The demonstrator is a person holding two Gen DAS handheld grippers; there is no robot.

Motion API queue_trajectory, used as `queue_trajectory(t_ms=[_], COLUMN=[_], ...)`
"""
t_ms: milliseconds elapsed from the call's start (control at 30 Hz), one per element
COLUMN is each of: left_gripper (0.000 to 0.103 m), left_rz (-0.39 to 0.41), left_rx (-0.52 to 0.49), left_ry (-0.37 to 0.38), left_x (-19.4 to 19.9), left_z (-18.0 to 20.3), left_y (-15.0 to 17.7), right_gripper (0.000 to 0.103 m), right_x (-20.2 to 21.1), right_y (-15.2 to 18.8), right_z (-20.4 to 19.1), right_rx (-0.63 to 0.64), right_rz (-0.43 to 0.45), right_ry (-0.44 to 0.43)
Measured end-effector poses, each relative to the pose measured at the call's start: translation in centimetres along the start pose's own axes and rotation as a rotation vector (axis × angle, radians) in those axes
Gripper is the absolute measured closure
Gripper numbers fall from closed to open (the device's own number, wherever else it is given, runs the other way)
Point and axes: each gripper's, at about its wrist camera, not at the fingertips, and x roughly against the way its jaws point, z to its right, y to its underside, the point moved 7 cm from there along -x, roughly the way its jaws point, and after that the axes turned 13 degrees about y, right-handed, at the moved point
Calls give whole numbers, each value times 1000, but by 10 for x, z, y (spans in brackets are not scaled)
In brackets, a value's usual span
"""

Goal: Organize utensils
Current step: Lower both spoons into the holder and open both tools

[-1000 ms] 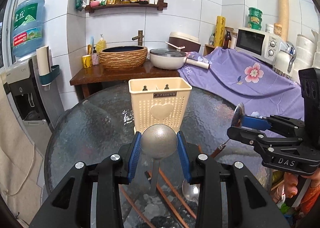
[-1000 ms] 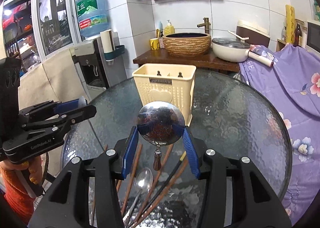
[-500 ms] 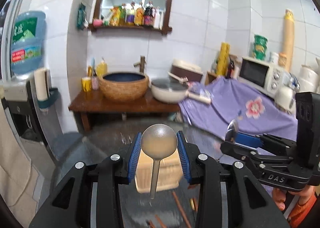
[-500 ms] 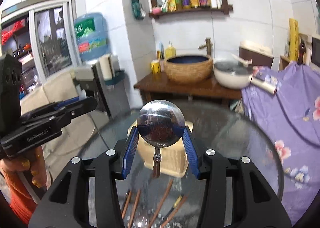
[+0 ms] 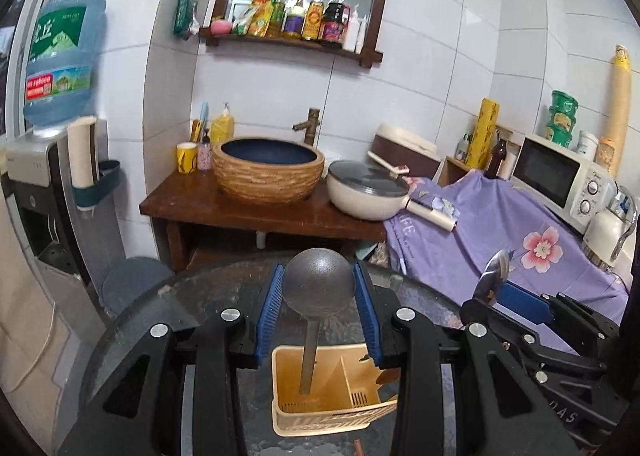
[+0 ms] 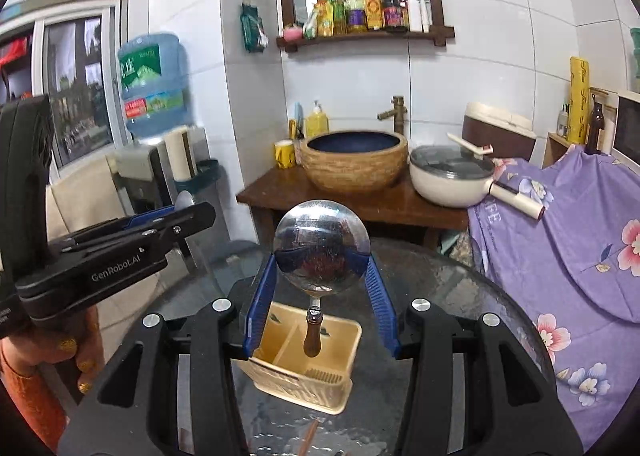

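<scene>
Above the round dark glass table (image 5: 132, 320), we hold a spoon in each gripper over the cream plastic utensil basket (image 5: 320, 422) with its slotted floor and inner divider. Our left gripper (image 5: 318, 322) is clamped on the bowl of a matte grey metal spoon (image 5: 318, 288), whose straight handle hangs down into the mouth of the basket's wider compartment. Our right gripper (image 6: 320, 298) is clamped on the bowl of a mirror-bright steel spoon with a brown wooden handle (image 6: 321, 246), and that handle dangles over the basket near the divider; whether it has entered a compartment we cannot tell. Both spoons look stiff and fairly light, but we judge the rounded, polished bowls slippery between the blue ribbed pads (image 6: 260, 304), so each spoon could pivot or slide if tilted. A hold on the neck or handle would likely be steadier, though the bowl hold leaves the handles free to drop in first. A few wooden chopstick tips (image 6: 310, 434) lie on the glass just in front of the basket.
</scene>
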Motion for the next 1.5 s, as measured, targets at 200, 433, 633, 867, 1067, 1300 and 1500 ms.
queue_trajectory(t_ms=[200,433,633,867,1067,1300,1500], left_gripper=[68,68,68,68,68,63,45], left_rz=[-44,-70,-102,-133,-134,-125,-91], left_rx=[17,12,14,35,3,20,13], left_ry=[-7,-25,-25,-23,-39,-29,-35], left_x=[-19,-32,-41,-51,-53,-50,-35], left_z=[-12,-19,-21,-25,-23,-21,-18], left_y=[36,55,72,87,92,90,85], right_gripper=[57,57,57,57,57,56,42], right_x=[-27,-40,-49,-48,-48,-48,-43], right_y=[38,63,77,78,77,77,75], right_z=[0,-10,-11,-12,-11,-8,-2], right_rx=[11,35,36,34,23,14,4], right_rz=[-69,-102,-121,-120,-118,-111,-84], right_ry=[13,3,6,6,5,7,17])
